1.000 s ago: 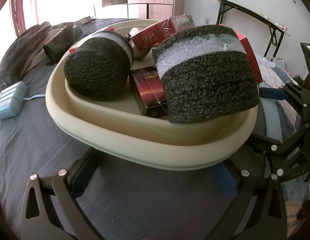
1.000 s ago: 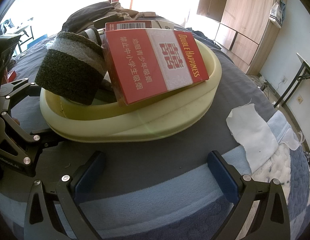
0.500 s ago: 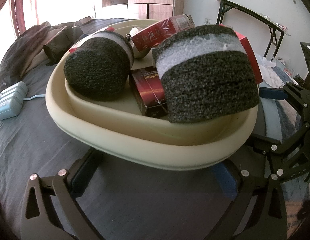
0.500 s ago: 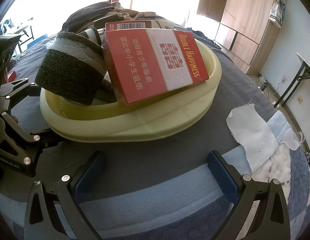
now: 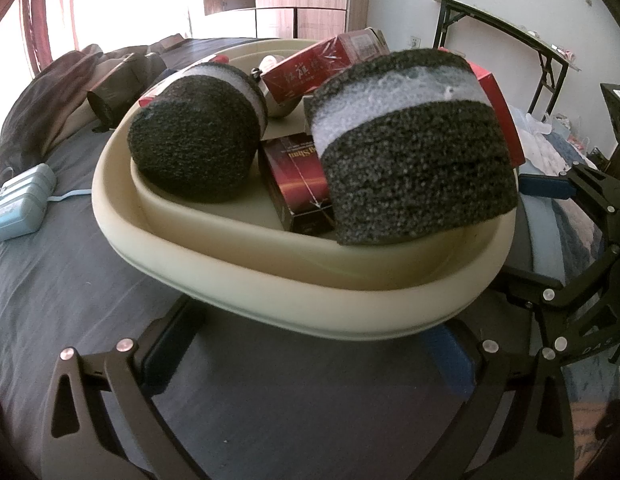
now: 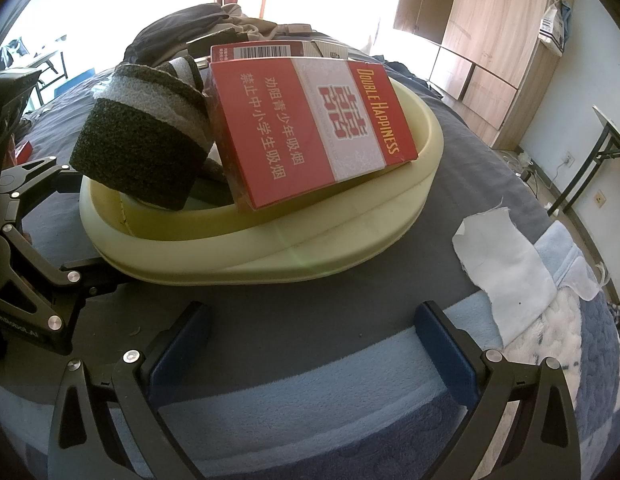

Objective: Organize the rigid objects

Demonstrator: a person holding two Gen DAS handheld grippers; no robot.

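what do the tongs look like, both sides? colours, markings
Same build on both: left tongs and right tongs have black angular linkage arms with triangular cutouts, silver round fasteners and blue rectangular finger pads. White lettering on one frame is only partly readable. No cables or sleeves visible.

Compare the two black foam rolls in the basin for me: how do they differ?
The near roll looks bigger and leans on the basin's front rim, its white band wide and facing the left wrist camera. The far roll looks smaller, sits deeper in by the left wall, and shows only a thin white edge. Both are coarse black foam with a white layer.
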